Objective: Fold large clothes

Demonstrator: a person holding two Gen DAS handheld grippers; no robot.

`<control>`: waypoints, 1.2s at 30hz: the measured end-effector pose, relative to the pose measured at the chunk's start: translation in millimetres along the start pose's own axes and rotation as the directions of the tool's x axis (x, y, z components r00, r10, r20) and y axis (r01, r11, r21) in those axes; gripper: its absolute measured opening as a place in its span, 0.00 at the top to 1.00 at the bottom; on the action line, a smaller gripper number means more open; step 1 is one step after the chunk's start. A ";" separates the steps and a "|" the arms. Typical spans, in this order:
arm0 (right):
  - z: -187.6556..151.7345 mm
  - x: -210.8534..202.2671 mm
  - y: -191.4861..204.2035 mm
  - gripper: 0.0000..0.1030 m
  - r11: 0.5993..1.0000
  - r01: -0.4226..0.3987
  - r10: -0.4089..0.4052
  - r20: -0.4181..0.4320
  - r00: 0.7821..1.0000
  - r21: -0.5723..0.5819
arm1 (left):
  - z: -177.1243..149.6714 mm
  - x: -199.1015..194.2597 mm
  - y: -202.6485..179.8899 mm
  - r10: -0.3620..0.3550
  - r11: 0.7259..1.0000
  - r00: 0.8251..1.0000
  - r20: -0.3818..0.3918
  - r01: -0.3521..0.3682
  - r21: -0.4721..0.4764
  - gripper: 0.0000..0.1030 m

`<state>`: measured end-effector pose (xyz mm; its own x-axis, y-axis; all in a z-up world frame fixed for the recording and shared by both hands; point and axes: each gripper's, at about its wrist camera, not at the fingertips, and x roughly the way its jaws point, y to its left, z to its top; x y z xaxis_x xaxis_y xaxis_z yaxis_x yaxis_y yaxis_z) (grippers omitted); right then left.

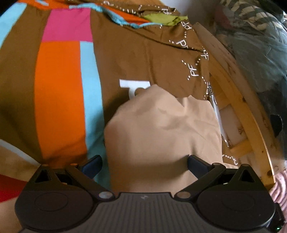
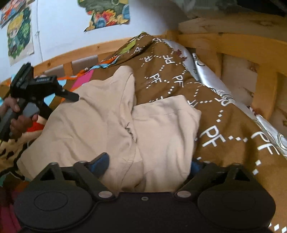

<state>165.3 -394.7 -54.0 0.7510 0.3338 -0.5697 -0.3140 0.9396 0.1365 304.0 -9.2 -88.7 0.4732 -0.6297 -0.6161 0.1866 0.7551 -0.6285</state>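
Note:
A beige garment [image 1: 161, 129] lies crumpled on a brown patterned bedspread [image 1: 125, 53]. In the left wrist view my left gripper [image 1: 144, 164] is open, its blue-padded fingers spread wide on either side of the garment's near end. In the right wrist view the same garment [image 2: 100, 114] lies in two bunched halves with a fold line between them. My right gripper [image 2: 148, 164] is open too, with the near edge of the cloth lying between its fingers. The left gripper [image 2: 70, 95], held by a hand [image 2: 19, 118], hovers at the garment's far left side.
The bedspread has orange, pink and blue blocks [image 1: 59, 93] and white "PF" lettering [image 2: 213, 134]. A wooden bed frame [image 2: 233, 43] runs along the far and right sides, against a wall with posters [image 2: 107, 16]. A silver sheet [image 2: 206, 75] shows at the bed's right edge.

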 end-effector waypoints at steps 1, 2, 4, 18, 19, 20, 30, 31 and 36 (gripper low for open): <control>0.6 -0.5 -0.9 0.20 1.000 0.000 0.000 0.000 1.000 0.007 | -0.8 1.1 -1.8 -0.005 1.000 1.000 -0.004 0.005 0.005 0.04; 1.3 -0.5 -1.4 0.21 1.000 0.000 0.000 0.000 1.000 0.013 | -1.4 1.4 -4.1 -0.008 1.000 1.000 -0.004 0.008 0.012 0.06; 1.4 -0.5 0.0 0.23 1.000 0.001 -0.001 -0.002 1.000 0.005 | -2.1 1.0 -10.6 0.020 1.000 1.000 -0.006 -0.020 0.022 0.08; 1.6 -15.0 15.1 0.83 0.999 0.014 -0.015 0.052 0.999 0.033 | -17.4 -22.7 -95.8 0.264 0.923 0.955 0.134 -0.290 0.254 0.32; 2.4 -18.0 19.0 0.84 1.000 0.020 -0.021 0.070 0.997 0.020 | -19.2 -27.6 -98.9 0.262 0.918 0.954 0.148 -0.294 0.265 0.34; 3.5 -21.6 23.0 0.85 1.000 0.023 -0.024 0.090 0.996 0.011 | -20.4 -33.1 -101.2 0.257 0.916 0.953 0.160 -0.293 0.274 0.36; 31.0 -27.4 66.2 0.88 1.000 -0.009 0.005 0.213 0.977 0.015 | -13.2 -86.3 -89.7 0.209 0.923 0.959 0.191 -0.258 0.285 0.42; 35.3 -24.9 72.3 0.88 1.000 -0.017 0.015 0.224 0.975 0.009 | -9.8 -91.6 -87.4 0.210 0.922 0.957 0.200 -0.262 0.285 0.42; 75.3 5.2 112.0 0.88 0.995 -0.082 0.093 0.283 0.955 -0.049 | 18.8 -130.7 -79.2 0.235 0.890 0.921 0.312 -0.333 0.312 0.42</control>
<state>177.7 -281.9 19.4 0.8523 0.4273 -0.3017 -0.4025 0.9041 0.1434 243.6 16.7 50.4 0.7480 -0.3450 -0.5670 0.2773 0.9386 -0.2054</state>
